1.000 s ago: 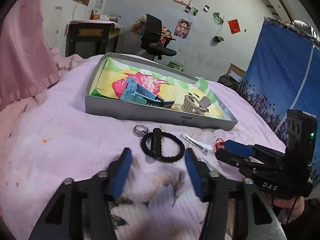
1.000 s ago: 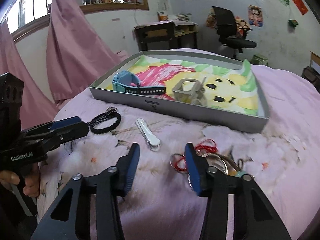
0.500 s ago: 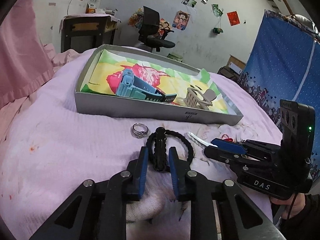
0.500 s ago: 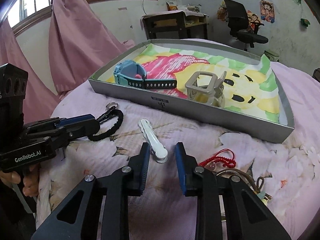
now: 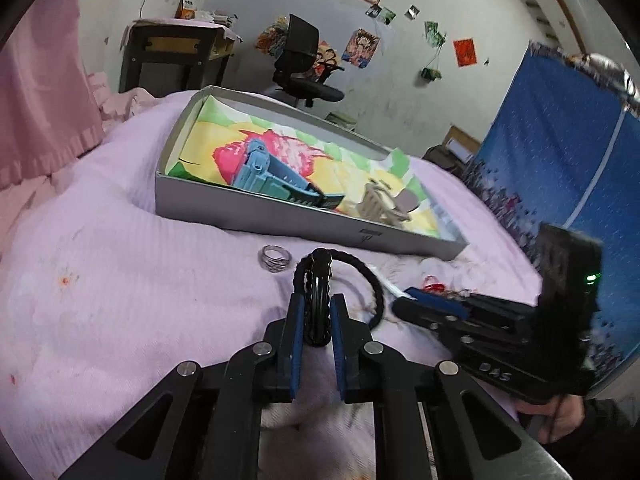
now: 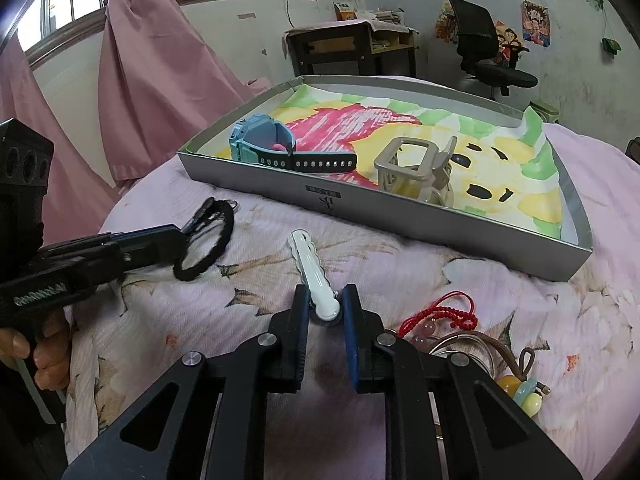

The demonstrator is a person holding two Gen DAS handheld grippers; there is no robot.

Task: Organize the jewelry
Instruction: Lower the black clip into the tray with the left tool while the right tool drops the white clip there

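Note:
My left gripper [image 5: 317, 312] is shut on the black braided bracelet [image 5: 360, 270], which hangs lifted off the pink bedspread; it also shows in the right wrist view [image 6: 212, 236]. My right gripper [image 6: 326, 304] is shut on the near end of a white hair clip [image 6: 312, 268] that lies on the bedspread. The grey tray [image 6: 400, 220] with a colourful liner holds a blue watch [image 6: 264, 140] and a beige claw clip [image 6: 416, 168]. A silver ring [image 5: 275, 257] lies left of the bracelet.
A red cord charm [image 6: 440, 314] and a brown cord bracelet with yellow beads [image 6: 516, 380] lie right of my right gripper. Pink curtain [image 6: 152, 72], a desk [image 6: 352, 48] and an office chair [image 6: 488, 48] stand beyond the bed.
Both grippers went from open to shut: the left closed on the black bracelet and raised it, the right moved left and closed on the white hair clip.

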